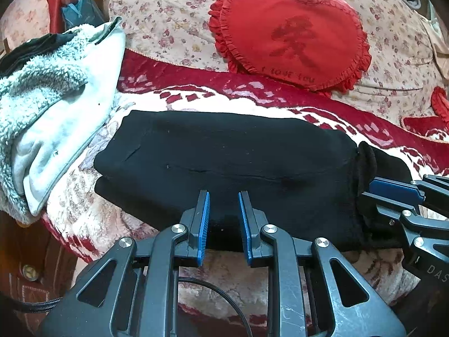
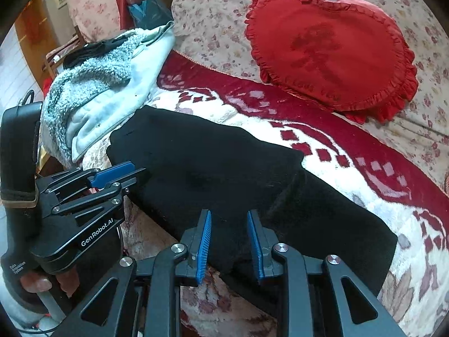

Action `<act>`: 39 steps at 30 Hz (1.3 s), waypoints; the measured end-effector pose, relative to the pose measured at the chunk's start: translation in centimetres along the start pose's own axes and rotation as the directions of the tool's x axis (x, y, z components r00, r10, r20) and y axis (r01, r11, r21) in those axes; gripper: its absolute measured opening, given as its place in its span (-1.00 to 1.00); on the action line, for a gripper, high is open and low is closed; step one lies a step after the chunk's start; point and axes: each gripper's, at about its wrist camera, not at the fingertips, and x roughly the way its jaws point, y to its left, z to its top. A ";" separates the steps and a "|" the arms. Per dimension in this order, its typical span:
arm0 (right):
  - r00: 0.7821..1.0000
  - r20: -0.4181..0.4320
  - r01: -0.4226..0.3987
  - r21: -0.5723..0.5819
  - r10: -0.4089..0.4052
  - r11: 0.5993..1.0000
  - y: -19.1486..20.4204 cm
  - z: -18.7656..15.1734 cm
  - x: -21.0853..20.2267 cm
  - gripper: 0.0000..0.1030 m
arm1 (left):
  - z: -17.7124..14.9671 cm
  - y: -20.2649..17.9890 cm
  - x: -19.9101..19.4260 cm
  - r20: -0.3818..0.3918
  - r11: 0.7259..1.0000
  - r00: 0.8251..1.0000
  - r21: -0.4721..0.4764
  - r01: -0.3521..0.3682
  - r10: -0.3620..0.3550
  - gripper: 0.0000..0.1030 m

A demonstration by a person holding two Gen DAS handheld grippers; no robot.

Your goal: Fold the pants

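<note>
Folded pants lie below heart pillow. Left gripper and right gripper both parted at near edge, gripping nothing.

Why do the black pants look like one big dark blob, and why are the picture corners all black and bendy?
In both wrist views the black pants swallow the light, so folds barely show. The round fisheye lens bends edges and leaves dark corners. In the right wrist view the red heart pillow looks slightly blurrier than in the left wrist view.
</note>
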 end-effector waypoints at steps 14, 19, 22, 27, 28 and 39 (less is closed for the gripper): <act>0.996 0.015 -0.083 -0.100 0.085 0.992 2.5 5.8 4.0 -0.19 | 0.0 6.0 0.1 -0.072 0.978 0.996 -0.204 0.038 -0.053 -0.23; 0.991 0.003 -0.128 -0.194 0.131 0.973 4.9 10.0 7.9 -0.10 | -0.4 10.2 0.5 -0.094 0.931 0.991 -0.361 0.051 -0.091 -0.09; 0.987 -0.045 -0.163 -0.265 0.157 0.950 6.9 12.1 10.9 -0.09 | -0.7 12.3 0.9 -0.080 0.883 0.991 -0.465 0.062 -0.111 0.03; 0.977 -0.105 -0.209 -0.351 0.184 0.913 9.5 14.5 14.5 -0.07 | -0.6 13.7 2.2 -0.086 0.836 0.986 -0.544 0.074 -0.143 0.10; 0.975 -0.109 -0.220 -0.359 0.193 0.907 9.7 15.0 15.1 -0.06 | -0.7 13.9 2.5 -0.088 0.826 0.983 -0.557 0.083 -0.158 0.16; 0.897 -0.182 -0.432 -0.174 0.402 0.885 9.3 15.9 19.9 -0.32 | -0.3 13.4 4.6 -0.055 0.813 0.974 -0.562 0.152 -0.220 0.56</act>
